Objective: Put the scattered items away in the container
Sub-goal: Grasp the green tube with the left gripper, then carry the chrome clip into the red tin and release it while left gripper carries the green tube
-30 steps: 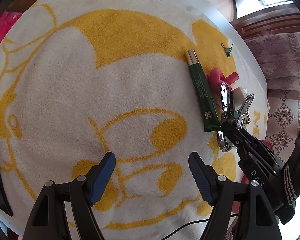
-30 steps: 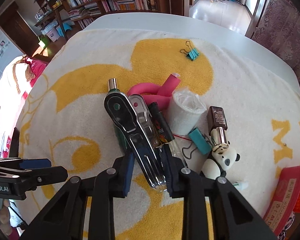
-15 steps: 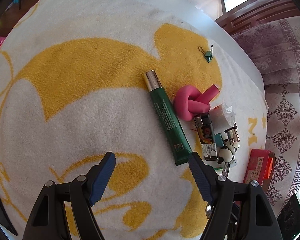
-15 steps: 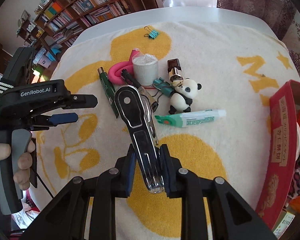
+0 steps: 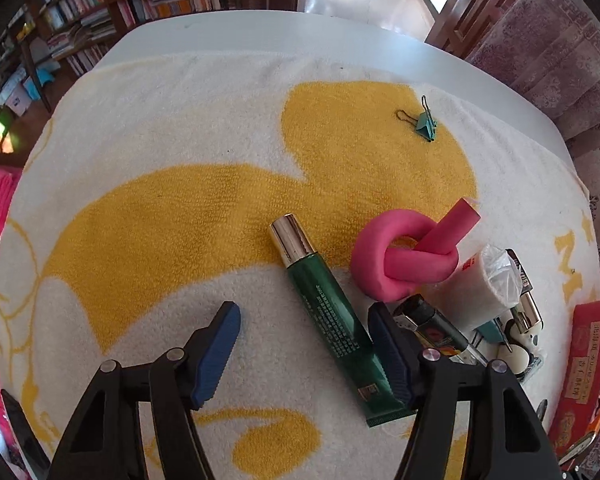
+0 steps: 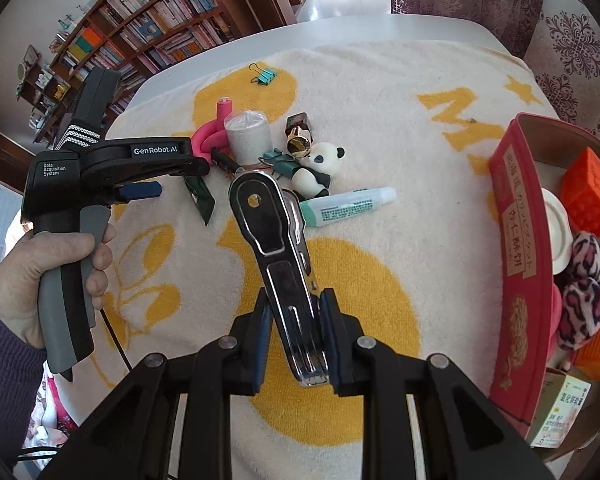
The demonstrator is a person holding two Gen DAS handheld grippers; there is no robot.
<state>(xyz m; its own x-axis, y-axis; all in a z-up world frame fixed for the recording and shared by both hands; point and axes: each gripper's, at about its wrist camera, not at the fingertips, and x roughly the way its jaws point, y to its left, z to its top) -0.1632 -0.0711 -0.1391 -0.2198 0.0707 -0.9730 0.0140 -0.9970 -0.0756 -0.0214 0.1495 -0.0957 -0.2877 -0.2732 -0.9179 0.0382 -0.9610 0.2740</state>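
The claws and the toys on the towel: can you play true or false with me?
1. The right claw holds a shiny metal tool. True.
2. The panda sits in the red box. False: it stands on the towel.
3. The green tube lies between the closing left claw's fingers. True.
4. The pink foam roller is straight. False: it is knotted.
5. The loose teal clip lies apart from the pile. True.

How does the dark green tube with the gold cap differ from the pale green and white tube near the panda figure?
The dark green tube with the gold cap lies between the closing left gripper's jaws; the pale green and white tube lies untouched beside the panda figure. The first has a metallic cap, the second a white one. Both rest flat on the towel.
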